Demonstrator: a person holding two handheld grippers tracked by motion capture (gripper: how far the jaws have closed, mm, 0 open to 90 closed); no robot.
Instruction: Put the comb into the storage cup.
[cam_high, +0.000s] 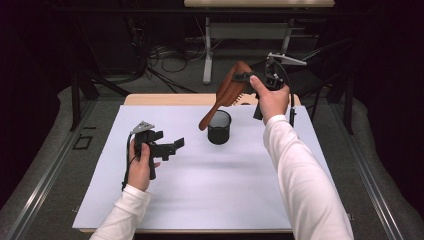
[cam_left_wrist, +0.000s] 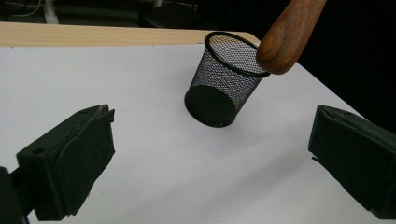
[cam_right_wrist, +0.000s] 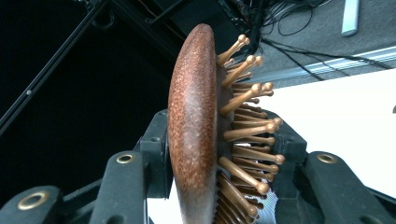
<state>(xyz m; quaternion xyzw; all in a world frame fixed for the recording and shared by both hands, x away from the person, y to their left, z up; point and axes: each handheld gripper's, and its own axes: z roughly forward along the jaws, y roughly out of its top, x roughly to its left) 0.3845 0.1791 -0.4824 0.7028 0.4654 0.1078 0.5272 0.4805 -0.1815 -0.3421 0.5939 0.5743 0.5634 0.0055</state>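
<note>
We find the right gripper (cam_high: 246, 77) raised above the far edge of the desk (cam_high: 200, 200), its jaws clamped on the head of a wooden hairbrush (cam_high: 227, 90). In the right gripper view the hairbrush (cam_right_wrist: 196, 126) stands edge-on between the jaws, its smooth back to one jaw and its wooden bristles toward the other. The brush hangs tilted, head at about 1 o'clock and handle pointing down toward 7 o'clock, the handle tip just over the rim of a black mesh cup (cam_high: 219, 127). In the left gripper view the handle end sits at the cup's (cam_left_wrist: 224, 79) far rim; we cannot tell whether they touch. The cup stands upright on the white sheet, near the desk's middle. The left gripper (cam_high: 172, 147) hovers at the cup's 9 o'clock, well apart from it, jaws spread wide with nothing between them.
</note>
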